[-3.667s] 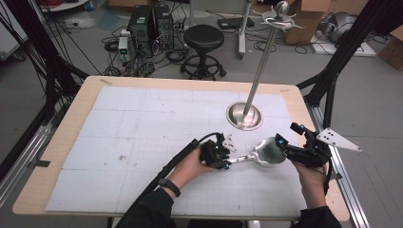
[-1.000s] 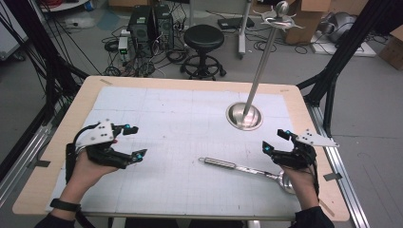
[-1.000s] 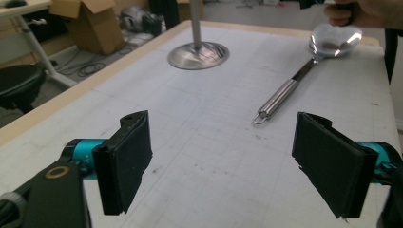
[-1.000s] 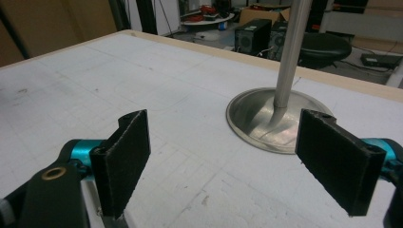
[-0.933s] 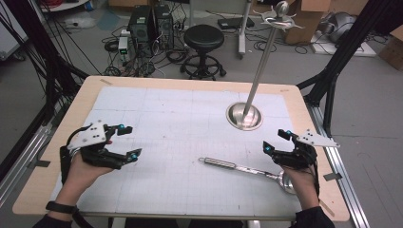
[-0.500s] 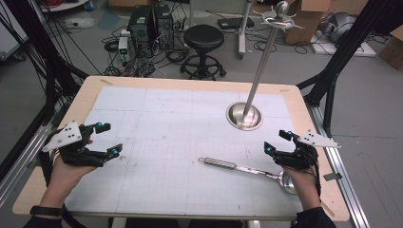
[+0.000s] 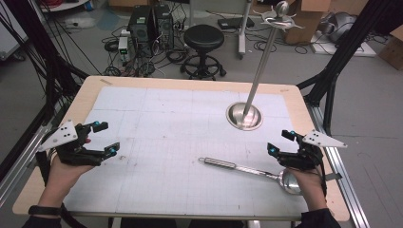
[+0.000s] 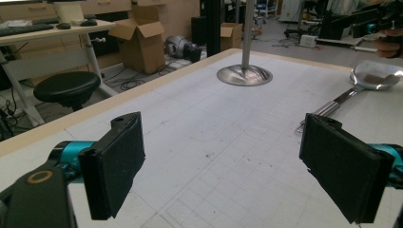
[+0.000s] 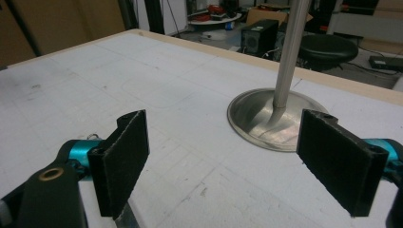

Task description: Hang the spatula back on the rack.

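High view: ladle [image 7: 256,169] lies near counter [image 7: 190,85] right edge; left gripper [image 7: 102,139] and right gripper [image 7: 279,142] jaws open, empty; pickup pending.

A steel stand [image 7: 244,117] rises from its round base on the gridded mat [image 7: 166,123], just ahead of the right gripper [image 7: 279,141] and well across the table [image 7: 190,81] from the left gripper [image 7: 106,137]. Beyond the table's far edge, ahead of both grippers, are a black stool [image 7: 203,38], a computer tower [image 7: 147,19] amid loose cables [image 7: 166,54], and a cardboard box [image 7: 309,19] behind the stand's top.
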The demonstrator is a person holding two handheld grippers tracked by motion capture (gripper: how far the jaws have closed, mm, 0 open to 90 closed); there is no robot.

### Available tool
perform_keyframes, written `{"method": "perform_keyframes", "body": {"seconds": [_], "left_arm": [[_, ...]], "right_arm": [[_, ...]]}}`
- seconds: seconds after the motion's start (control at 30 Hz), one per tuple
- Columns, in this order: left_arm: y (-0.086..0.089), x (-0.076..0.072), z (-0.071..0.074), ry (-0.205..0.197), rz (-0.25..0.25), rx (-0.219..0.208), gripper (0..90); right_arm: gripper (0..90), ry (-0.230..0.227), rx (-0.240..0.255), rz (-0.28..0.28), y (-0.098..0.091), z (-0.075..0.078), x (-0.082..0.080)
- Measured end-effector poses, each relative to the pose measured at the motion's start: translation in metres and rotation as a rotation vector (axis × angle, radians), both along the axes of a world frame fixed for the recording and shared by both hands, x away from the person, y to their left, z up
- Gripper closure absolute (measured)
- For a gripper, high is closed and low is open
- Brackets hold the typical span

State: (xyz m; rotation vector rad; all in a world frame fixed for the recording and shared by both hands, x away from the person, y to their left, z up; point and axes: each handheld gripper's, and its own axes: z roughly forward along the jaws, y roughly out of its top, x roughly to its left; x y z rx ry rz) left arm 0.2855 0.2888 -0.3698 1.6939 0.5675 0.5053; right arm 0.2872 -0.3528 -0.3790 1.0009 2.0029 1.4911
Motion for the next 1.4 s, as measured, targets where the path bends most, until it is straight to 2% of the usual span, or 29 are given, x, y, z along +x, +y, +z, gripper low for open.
{"method": "perform_keyframes", "body": {"seconds": [0.17, 0.3, 0.67, 0.87, 1.0, 1.17, 1.33, 1.4], "left_arm": [[0.001, -0.001, -0.001, 0.006, 0.011, 0.005, 15.5], [0.004, -0.001, -0.002, 0.010, 0.014, 0.004, 15.5], [0.006, -0.001, -0.004, 0.023, 0.014, 0.008, 15.5], [0.005, -0.001, -0.004, 0.025, 0.007, 0.011, 15.5], [0.004, -0.001, -0.004, 0.027, 0.005, 0.021, 15.5], [0.003, -0.001, -0.005, 0.030, 0.000, 0.023, 15.5], [0.002, -0.001, -0.005, 0.033, -0.005, 0.030, 15.6], [0.002, 0.000, -0.006, 0.034, -0.008, 0.031, 15.6]], "right_arm": [[14.6, 0.000, 0.011, 0.010, -0.007, 0.005, -0.003], [14.1, 0.019, -0.006, 0.061, -0.007, 0.006, -0.003], [12.3, 0.125, -0.144, 0.254, 0.024, -0.010, 0.005], [13.1, 0.178, -0.225, 0.328, 0.039, -0.020, 0.009], [14.1, 0.207, -0.283, 0.361, 0.048, -0.026, 0.010], [15.6, 0.238, -0.329, 0.379, 0.054, -0.032, 0.011], [21.4, 0.283, -0.386, 0.399, 0.057, -0.038, 0.013], [25.1, 0.314, -0.401, 0.419, 0.058, -0.040, 0.012]]}}
